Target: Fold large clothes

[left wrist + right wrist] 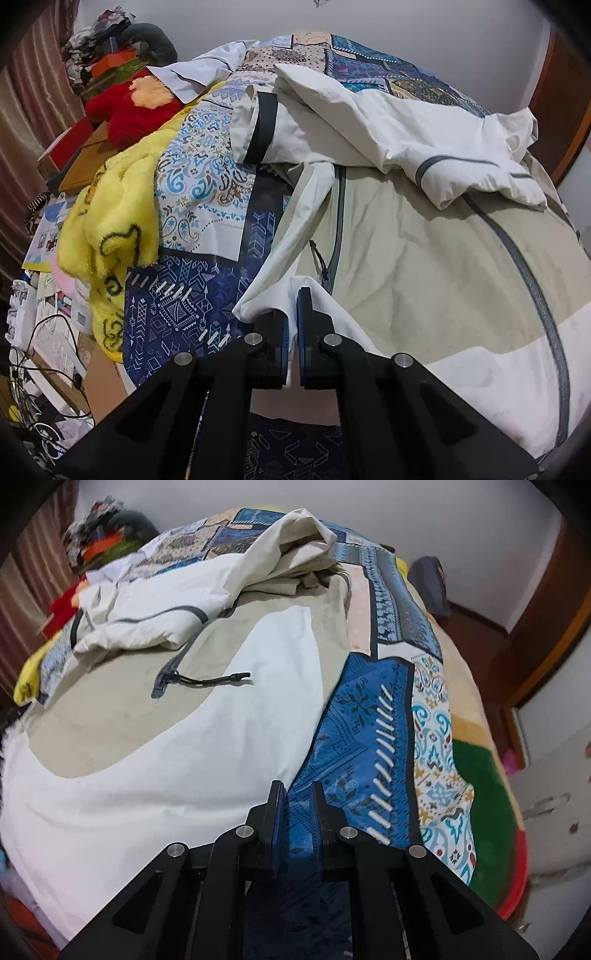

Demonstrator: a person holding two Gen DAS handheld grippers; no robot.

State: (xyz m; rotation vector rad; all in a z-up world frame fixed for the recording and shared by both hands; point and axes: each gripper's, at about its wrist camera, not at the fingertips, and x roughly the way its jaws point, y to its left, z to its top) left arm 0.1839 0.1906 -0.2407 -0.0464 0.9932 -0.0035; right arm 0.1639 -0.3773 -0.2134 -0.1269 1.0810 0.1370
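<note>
A large white and beige jacket (424, 236) with grey zippers lies spread on the patterned bedspread (207, 184), its sleeves folded over the upper part. My left gripper (293, 306) is shut on the jacket's white bottom-left hem, lifting a fold of it. In the right wrist view the jacket (184, 720) fills the left half, with a black zipper cord on it. My right gripper (297, 794) is open a little and empty, above the blue bedspread (354, 731) just right of the jacket's edge.
A yellow fleece blanket (110, 221) and a red plush toy (129, 107) lie at the bed's left edge, with boxes, papers and cables beyond. A green and red blanket (484, 812) hangs at the bed's right side near a wooden door frame (546, 627).
</note>
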